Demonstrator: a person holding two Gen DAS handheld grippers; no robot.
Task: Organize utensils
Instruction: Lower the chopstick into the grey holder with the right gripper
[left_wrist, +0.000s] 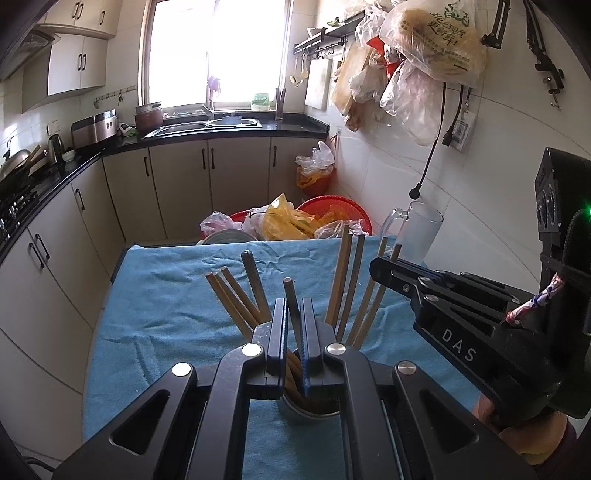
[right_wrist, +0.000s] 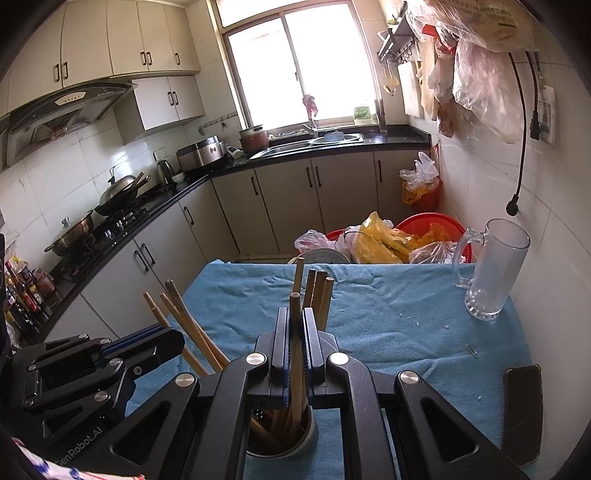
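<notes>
Blue cloth (right_wrist: 388, 325) covers the whole surface I am working over, wrinkled and dotted with small pale crumbs. Behind its far edge I see red baskets (right_wrist: 432, 225) heaped with plastic bags. At the right rear of the cloth stands an upright glass mug (right_wrist: 491, 269), handle turned to the left, and a dark phone (right_wrist: 522, 402) lies flat near the right edge.

Close under both cameras sits a round metal holder (right_wrist: 284, 439), upright on the cloth and packed with wooden chopsticks (left_wrist: 347, 280) that fan outward left and right; a few of them are darker than the rest.

My left gripper (left_wrist: 294, 317) has its fingers nearly together around a dark chopstick (left_wrist: 291, 299) whose top rises just above the fingertips and whose lower end goes down into the holder. My right gripper (right_wrist: 295, 328) has its fingers drawn in on a light chopstick (right_wrist: 295, 332), which also stands in the holder. In the left wrist view the right gripper reaches in from the right side, its tip among the right-hand fan of sticks; in the right wrist view the left one comes in from the left, beside the leaning sticks.
</notes>
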